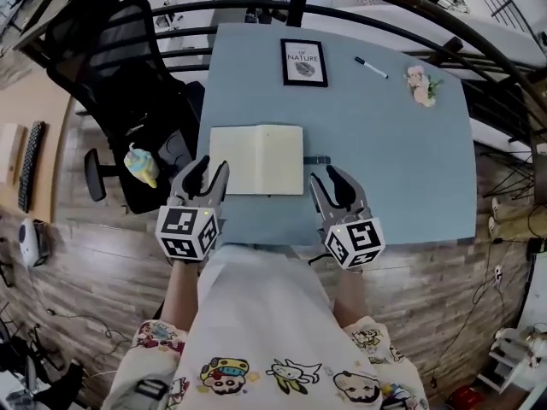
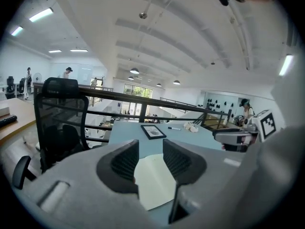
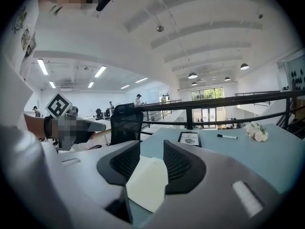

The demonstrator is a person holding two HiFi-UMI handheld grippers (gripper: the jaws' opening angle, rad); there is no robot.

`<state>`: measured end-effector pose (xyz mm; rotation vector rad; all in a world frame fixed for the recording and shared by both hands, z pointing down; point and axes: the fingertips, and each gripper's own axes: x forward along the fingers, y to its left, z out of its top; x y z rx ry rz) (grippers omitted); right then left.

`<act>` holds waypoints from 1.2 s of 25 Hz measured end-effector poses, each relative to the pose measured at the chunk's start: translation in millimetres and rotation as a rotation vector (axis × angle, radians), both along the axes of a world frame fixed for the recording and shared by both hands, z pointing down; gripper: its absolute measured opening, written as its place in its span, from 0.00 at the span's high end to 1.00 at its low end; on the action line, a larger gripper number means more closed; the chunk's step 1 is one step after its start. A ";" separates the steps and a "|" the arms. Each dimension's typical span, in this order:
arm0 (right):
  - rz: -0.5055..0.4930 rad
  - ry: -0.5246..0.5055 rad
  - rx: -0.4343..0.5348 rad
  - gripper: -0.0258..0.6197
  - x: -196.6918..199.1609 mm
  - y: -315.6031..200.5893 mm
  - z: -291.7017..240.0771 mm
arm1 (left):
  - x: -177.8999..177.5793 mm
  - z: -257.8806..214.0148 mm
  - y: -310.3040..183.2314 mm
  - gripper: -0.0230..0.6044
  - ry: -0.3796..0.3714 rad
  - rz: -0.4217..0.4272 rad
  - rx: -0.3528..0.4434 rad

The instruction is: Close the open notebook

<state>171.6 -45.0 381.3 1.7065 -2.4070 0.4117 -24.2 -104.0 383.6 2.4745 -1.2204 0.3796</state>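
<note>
The open notebook lies flat on the blue table, its cream pages facing up, near the front edge. My left gripper hovers at the notebook's near left corner, jaws apart and empty. The right gripper hangs just right of the notebook's near right corner, also open with nothing in it. In the left gripper view the notebook shows through the gap of the left gripper. In the right gripper view the notebook lies beyond the right gripper.
A framed picture, a black pen and a small bunch of flowers sit at the table's far side. A black office chair with a small toy stands left of the table. A dark railing runs behind.
</note>
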 end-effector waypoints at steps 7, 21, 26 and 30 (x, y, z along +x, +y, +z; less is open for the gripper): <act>-0.072 -0.004 -0.011 0.72 -9.4 -13.9 5.9 | -13.4 5.6 4.6 0.72 0.012 -0.073 -0.020; -0.079 0.017 -0.048 0.73 -18.8 -20.3 13.3 | -19.7 11.7 1.7 0.72 0.046 -0.073 -0.048; -0.080 0.023 -0.085 0.72 -15.1 -21.9 25.4 | -21.8 28.8 3.3 0.72 0.063 -0.096 -0.092; -0.092 0.036 -0.124 0.72 -14.0 -23.9 38.9 | -25.7 52.2 6.8 0.72 0.071 -0.111 -0.155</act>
